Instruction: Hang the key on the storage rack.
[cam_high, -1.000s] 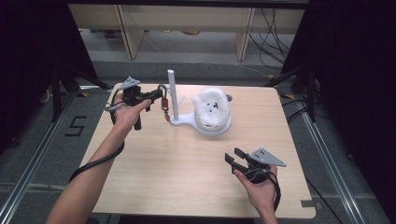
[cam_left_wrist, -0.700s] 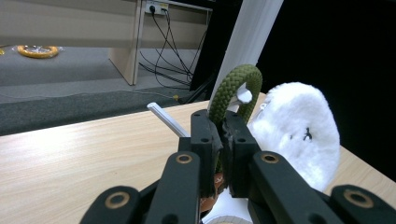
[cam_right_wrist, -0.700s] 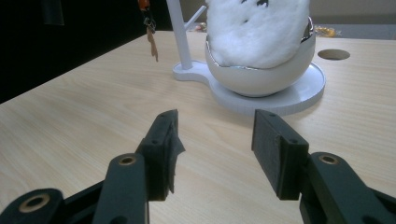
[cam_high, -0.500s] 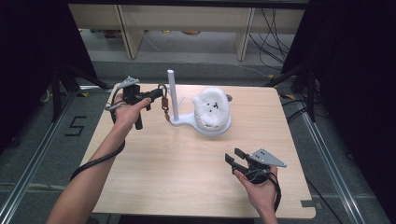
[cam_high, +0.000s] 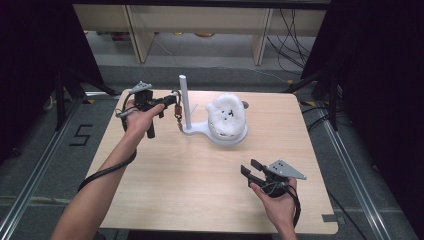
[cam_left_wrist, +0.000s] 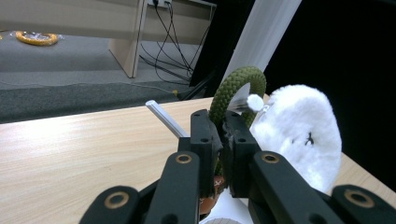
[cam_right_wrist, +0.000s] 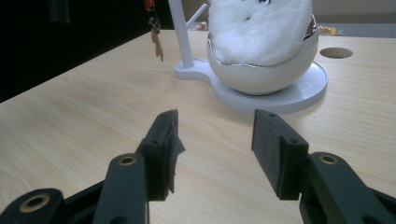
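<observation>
Near edge of the bench (cam_high: 200, 200): right tongs (cam_high: 254, 171) held low in the person's right hand, jaws standing wide apart with nothing between them, bare wood under and ahead of them. In the right gripper view the two black pads (cam_right_wrist: 164, 140) frame an empty gap that looks toward the white stand.

Middle of the bench: white stand (cam_high: 197, 131) with a flat base, a thin upright post (cam_high: 183, 100) at its left end and a round dish (cam_high: 235, 134) at its right. A white fluffy ball (cam_high: 227, 115) with small dark marks fills the dish.

Far left: left tongs (cam_high: 172, 101) held level above the bench, pointing right toward the post and just beside it. Jaws closed tight on a green braided cord loop (cam_left_wrist: 233, 91); in the left gripper view the loop arches up out of the pinched pads, and a short peg (cam_left_wrist: 163, 119) juts from the post behind them. Below the tongs a small brown charm (cam_high: 178, 118) hangs from the cord on a metal clip, clear of the bench, just left of the post's foot. Whether the loop touches the peg cannot be made out.

Beyond the bench: grey floor, pale shelving legs, loose black cables (cam_high: 290, 30).
</observation>
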